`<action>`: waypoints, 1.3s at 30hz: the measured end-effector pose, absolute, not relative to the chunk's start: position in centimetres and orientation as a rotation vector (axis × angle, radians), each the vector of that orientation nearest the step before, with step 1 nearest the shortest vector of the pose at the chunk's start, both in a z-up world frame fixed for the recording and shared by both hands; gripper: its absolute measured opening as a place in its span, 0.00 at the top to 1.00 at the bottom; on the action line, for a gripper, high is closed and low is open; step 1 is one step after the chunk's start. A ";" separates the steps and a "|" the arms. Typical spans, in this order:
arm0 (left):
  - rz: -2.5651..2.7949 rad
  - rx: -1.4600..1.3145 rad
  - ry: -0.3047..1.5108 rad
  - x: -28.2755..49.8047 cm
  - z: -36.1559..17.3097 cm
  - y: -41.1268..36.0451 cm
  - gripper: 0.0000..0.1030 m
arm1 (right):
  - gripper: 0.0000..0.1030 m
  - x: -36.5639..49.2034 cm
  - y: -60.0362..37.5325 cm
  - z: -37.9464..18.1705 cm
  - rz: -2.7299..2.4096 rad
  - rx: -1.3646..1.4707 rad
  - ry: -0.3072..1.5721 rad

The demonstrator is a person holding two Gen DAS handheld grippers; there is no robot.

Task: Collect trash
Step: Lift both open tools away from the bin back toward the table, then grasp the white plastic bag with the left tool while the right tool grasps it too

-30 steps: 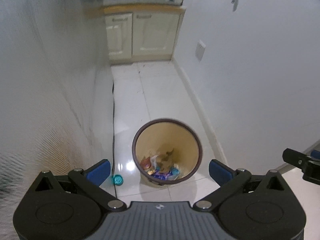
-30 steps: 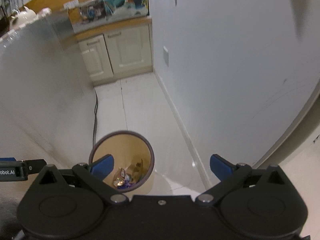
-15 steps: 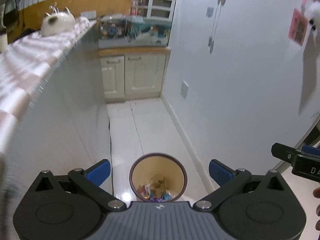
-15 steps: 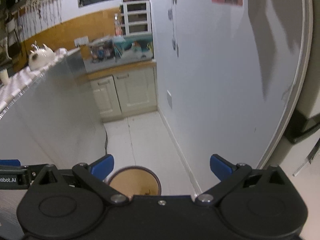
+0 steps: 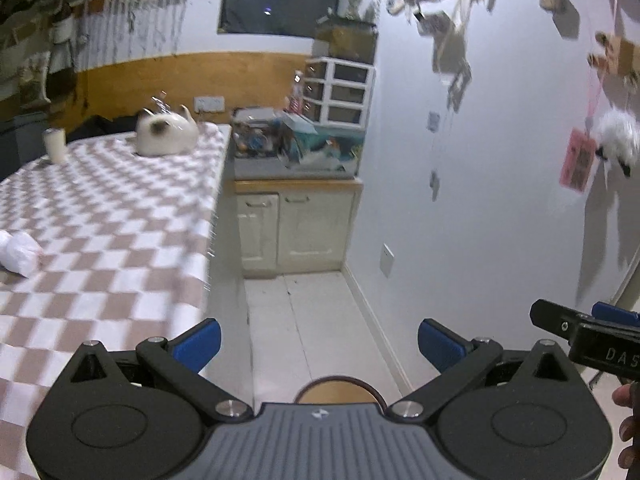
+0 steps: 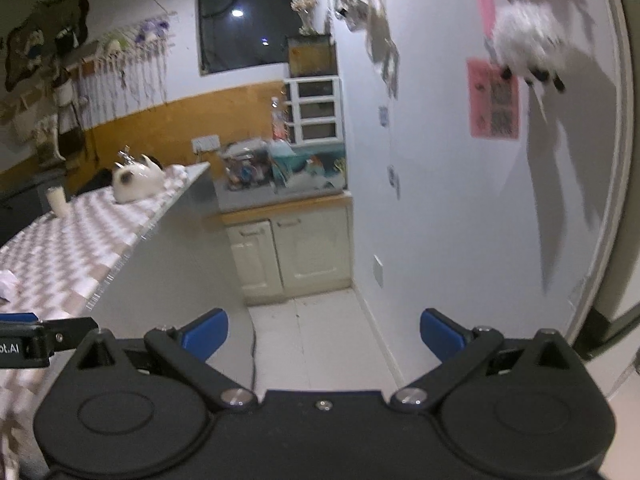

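My left gripper (image 5: 318, 344) is open and empty, raised to about table height. Only the far rim of the brown trash bin (image 5: 336, 388) shows just above its body, on the floor below. A crumpled white wad (image 5: 18, 254) lies on the checkered table (image 5: 120, 240) at the far left; its edge also shows in the right wrist view (image 6: 8, 284). My right gripper (image 6: 322, 332) is open and empty, over the floor beside the table's white side panel (image 6: 172, 264). The bin is hidden in the right wrist view.
A white cat-shaped teapot (image 5: 166, 134) and a white cup (image 5: 56, 144) stand at the table's far end. Cream cabinets (image 5: 296, 228) with a cluttered counter close the aisle. A white wall (image 5: 480, 200) with hanging decorations runs on the right. A black cable (image 6: 254, 344) trails on the floor.
Both grippers have risen and tilted up from over the bin. The bin has dropped out of the right view and nearly out of the left. The table top has come into view.
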State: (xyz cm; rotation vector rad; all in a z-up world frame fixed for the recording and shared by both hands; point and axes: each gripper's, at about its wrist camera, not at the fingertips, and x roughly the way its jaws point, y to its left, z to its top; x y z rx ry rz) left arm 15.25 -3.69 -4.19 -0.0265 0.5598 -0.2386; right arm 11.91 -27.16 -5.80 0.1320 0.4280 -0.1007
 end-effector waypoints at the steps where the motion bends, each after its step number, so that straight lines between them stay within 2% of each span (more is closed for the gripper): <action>1: -0.228 -0.028 0.548 15.1 -3.6 -3.1 0.00 | 0.00 11.9 -26.6 -5.3 -0.089 0.131 0.420; 11: -0.112 -0.054 0.459 13.9 0.1 4.0 0.00 | 0.00 12.3 -20.0 -1.8 0.034 0.099 0.362; 23: 0.018 -0.028 0.414 16.2 1.7 14.6 0.00 | 0.00 15.8 -11.4 0.3 0.169 0.079 0.372; 32: 0.154 -0.103 0.457 21.0 1.3 24.9 0.00 | 0.00 19.2 -5.4 1.2 0.281 0.133 0.400; 39: 0.164 -0.259 0.437 24.4 -1.0 32.7 0.00 | 0.00 22.1 -0.1 0.4 0.320 0.154 0.456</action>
